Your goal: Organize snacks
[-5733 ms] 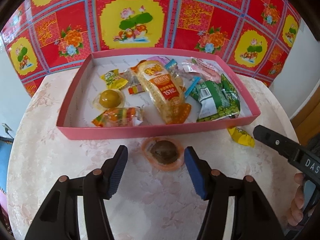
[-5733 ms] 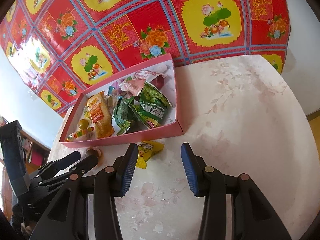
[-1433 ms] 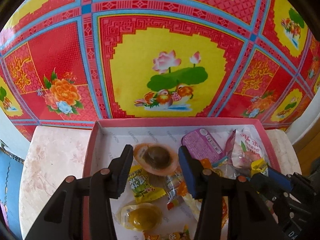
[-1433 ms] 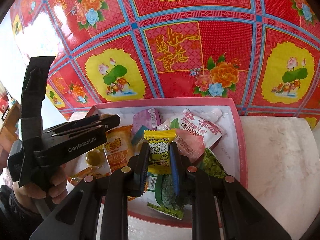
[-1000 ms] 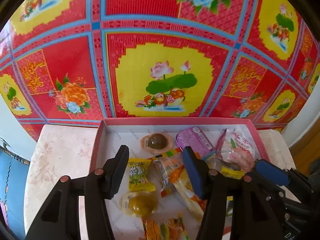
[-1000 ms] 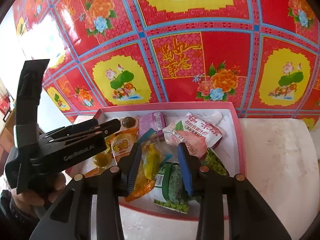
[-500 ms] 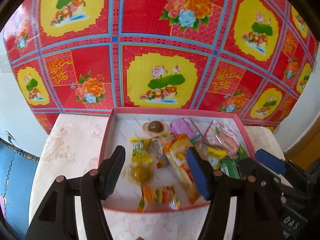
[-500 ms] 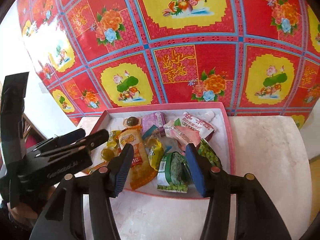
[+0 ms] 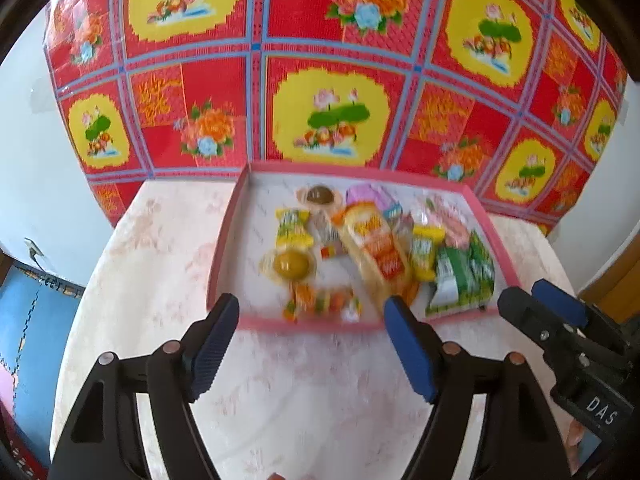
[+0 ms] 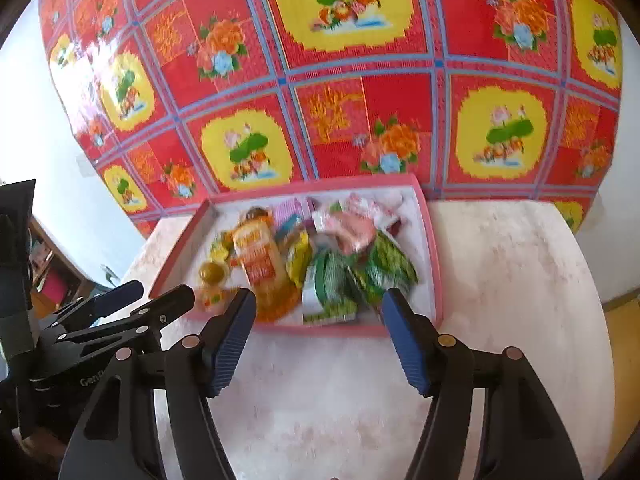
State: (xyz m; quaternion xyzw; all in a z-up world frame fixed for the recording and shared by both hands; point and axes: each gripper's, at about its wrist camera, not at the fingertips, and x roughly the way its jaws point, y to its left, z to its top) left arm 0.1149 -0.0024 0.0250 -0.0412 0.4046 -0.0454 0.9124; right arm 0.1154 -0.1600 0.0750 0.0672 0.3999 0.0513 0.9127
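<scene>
A pink tray on the pale round table holds several wrapped snacks. Among them are a brown jelly cup at its far side, a yellow jelly cup, a long orange packet, a small yellow packet and green packets. My left gripper hangs over the table just in front of the tray, its jaws opening, nothing between them. My right gripper does the same beside it, jaws opening and empty.
A red and yellow flowered cloth hangs behind the table. The table drops off at its round edge left and right. In the left wrist view the other gripper reaches in from the right.
Both grippers let go of their snacks inside the tray, the brown cup and the yellow packet, then drew back toward the table's near side while their jaws widened.
</scene>
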